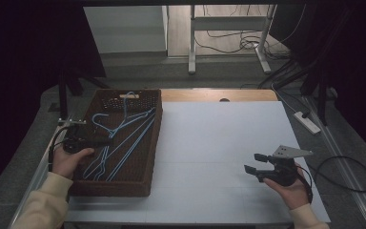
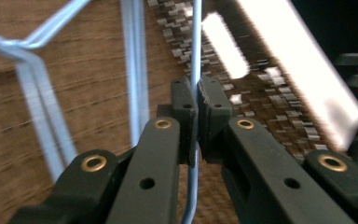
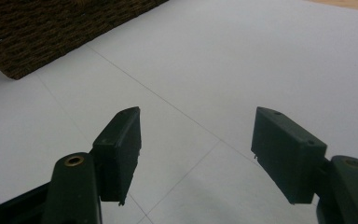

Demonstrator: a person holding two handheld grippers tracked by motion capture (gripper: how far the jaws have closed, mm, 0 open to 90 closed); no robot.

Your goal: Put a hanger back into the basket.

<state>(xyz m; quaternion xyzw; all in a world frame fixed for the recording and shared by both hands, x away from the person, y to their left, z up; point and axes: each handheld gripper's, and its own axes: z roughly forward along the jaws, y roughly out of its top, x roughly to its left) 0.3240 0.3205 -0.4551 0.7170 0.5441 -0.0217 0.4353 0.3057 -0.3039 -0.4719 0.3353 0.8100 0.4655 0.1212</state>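
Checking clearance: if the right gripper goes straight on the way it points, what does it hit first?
Probably the white tabletop: the right gripper, jaws open and empty, tilts down at bare surface. The basket lies farther off to its left, likely outside that line.

Basket (image 1: 148, 143) sits on the left part of the table (image 1: 219, 143), left-centre of the high view, its long side running up the frame. Wire hangers (image 1: 119, 138) lie inside the basket, overlapping, hooks toward its upper end. Left gripper (image 1: 108, 141) reaches into the basket from the left edge, jaws closed on one hanger wire (image 2: 196, 56); in the left gripper view that wire runs top to bottom between the pads, other hanger wires to its left, basket floor behind. Right gripper (image 1: 255, 162) is at lower right of the high view, over bare table, well apart from the basket, jaws apart and pointing left. In the right gripper view the basket corner sits upper left.
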